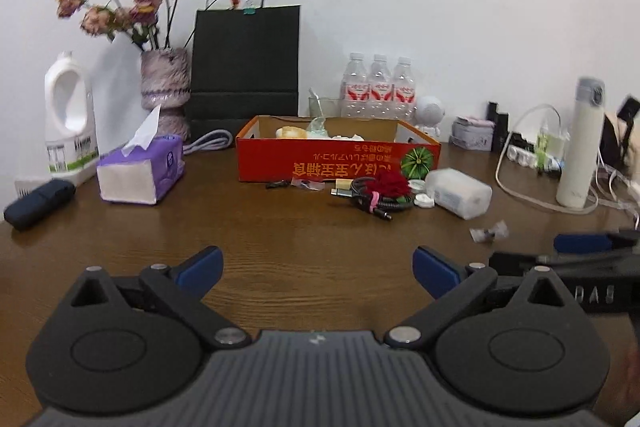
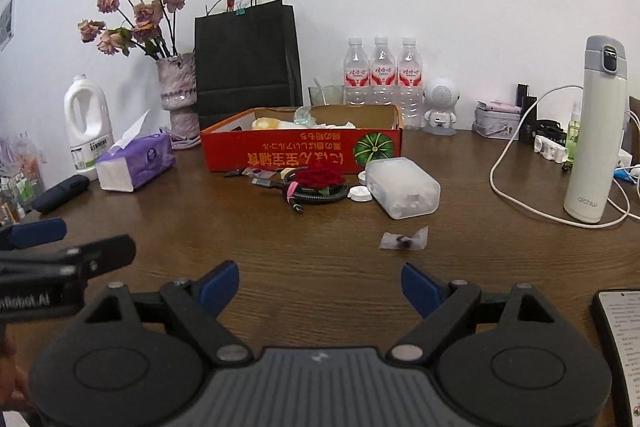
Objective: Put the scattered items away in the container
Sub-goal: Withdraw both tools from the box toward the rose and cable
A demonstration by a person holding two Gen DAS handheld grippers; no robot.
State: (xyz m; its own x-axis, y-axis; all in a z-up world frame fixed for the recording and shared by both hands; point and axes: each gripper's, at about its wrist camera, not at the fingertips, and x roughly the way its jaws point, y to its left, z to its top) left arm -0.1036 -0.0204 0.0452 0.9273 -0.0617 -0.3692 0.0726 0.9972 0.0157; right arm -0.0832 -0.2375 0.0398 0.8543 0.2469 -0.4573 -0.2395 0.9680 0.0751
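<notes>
A red cardboard box [image 1: 336, 159] [image 2: 300, 151] stands at the table's middle back and holds a few pale items. In front of it lie a red rose [image 1: 394, 185] [image 2: 322, 175], a coiled black cable [image 1: 372, 201] [image 2: 316, 195], a clear plastic case [image 1: 458, 193] [image 2: 402, 187], white round caps [image 2: 360, 193] and small bits. A small clear wrapper [image 1: 489, 231] [image 2: 404, 239] lies nearer. My left gripper [image 1: 318, 273] is open and empty, well short of the items. My right gripper [image 2: 320, 287] is open and empty, just short of the wrapper.
A purple tissue pack [image 1: 140, 169], white detergent jug [image 1: 70, 115], flower vase [image 1: 165, 87], black bag [image 1: 246, 67] and three water bottles [image 1: 378, 87] line the back. A white flask [image 2: 596, 131] and cords stand right. A phone [image 2: 620, 347] lies near right.
</notes>
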